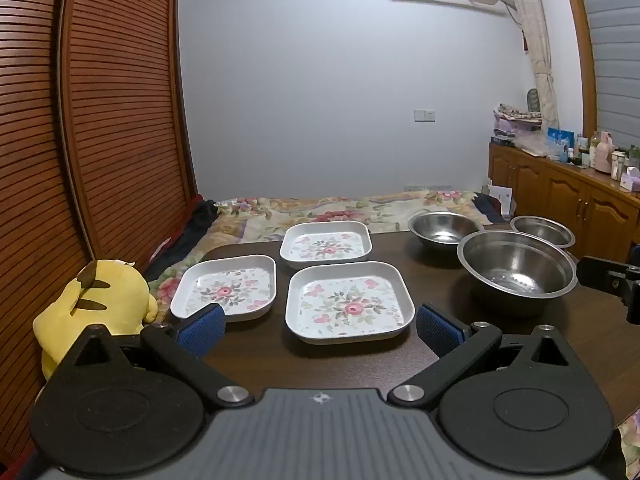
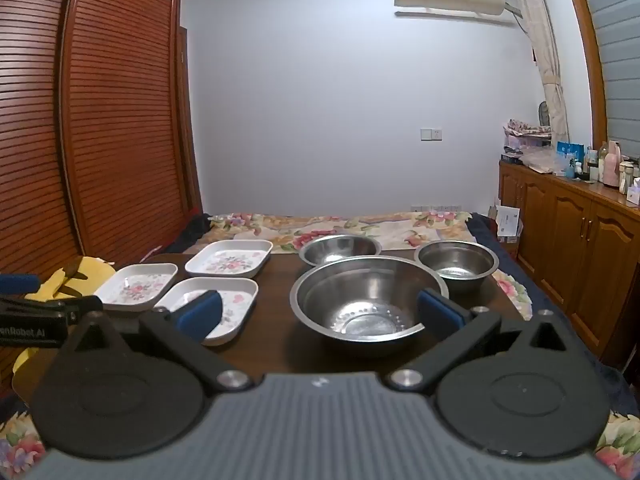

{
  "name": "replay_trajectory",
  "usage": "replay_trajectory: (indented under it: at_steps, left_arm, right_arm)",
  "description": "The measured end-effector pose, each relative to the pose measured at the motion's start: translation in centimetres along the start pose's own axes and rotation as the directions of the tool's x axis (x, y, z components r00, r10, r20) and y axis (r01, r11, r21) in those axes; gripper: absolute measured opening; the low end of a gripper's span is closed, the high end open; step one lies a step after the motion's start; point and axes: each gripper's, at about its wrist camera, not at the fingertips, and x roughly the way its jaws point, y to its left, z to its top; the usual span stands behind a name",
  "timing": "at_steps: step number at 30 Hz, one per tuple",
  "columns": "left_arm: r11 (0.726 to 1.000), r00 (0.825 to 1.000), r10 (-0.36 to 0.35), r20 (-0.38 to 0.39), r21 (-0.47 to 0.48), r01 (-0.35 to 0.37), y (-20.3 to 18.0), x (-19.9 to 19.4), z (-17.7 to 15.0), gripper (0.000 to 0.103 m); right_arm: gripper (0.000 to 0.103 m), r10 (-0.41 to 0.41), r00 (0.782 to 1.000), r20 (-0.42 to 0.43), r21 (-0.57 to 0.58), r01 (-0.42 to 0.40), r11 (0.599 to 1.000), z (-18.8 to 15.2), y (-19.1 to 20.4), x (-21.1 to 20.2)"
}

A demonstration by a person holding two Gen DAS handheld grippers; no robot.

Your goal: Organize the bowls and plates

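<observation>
Dark table (image 1: 360,364); left claw (image 1: 320,328) pad hides plate (image 1: 224,286) corner.

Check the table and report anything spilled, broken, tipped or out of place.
Nothing stands out. Three flowered plates and three steel bowls sit upright, apart and empty on the table. A yellow plush toy sits off its left edge.
</observation>
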Motion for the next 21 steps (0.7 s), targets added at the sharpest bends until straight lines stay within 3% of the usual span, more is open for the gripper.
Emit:
replay_trajectory:
  at_steps: [21]
  left_arm:
    - [1.0,1.0,0.0,0.003,0.002,0.0,0.0,0.15,0.08,0.103]
  right_arm:
    - [0.103,-0.005,1.0,0.002,0.005,0.005,1.0,0.16,-0.15,-0.06]
